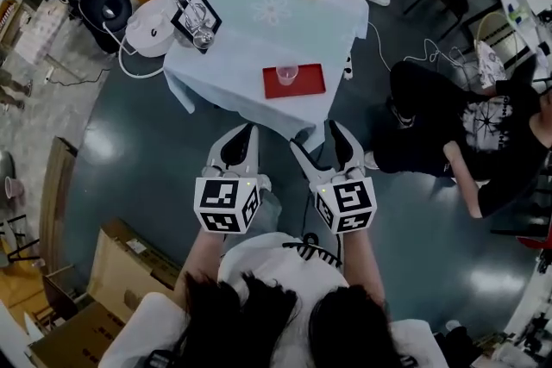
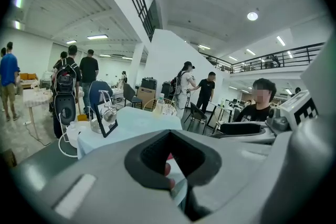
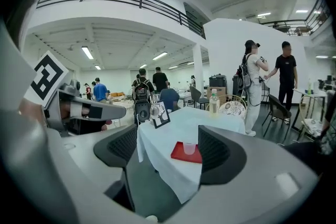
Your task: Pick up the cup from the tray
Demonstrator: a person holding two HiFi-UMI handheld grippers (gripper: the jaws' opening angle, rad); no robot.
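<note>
Right tool (image 1: 315, 138) spread, left tool (image 1: 247, 134) closed empty | cup (image 1: 287, 74) well ahead | we judge it light, crushable: grip mid-wall softly.

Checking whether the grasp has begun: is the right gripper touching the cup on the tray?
Apart. In the right gripper view the cup stands on the tray far beyond the open right gripper, with floor between.

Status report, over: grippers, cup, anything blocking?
Left gripper shut, empty; right gripper open, empty; both short of the table. Cup upright on red tray, untouched. Nothing between right gripper and cup.
</note>
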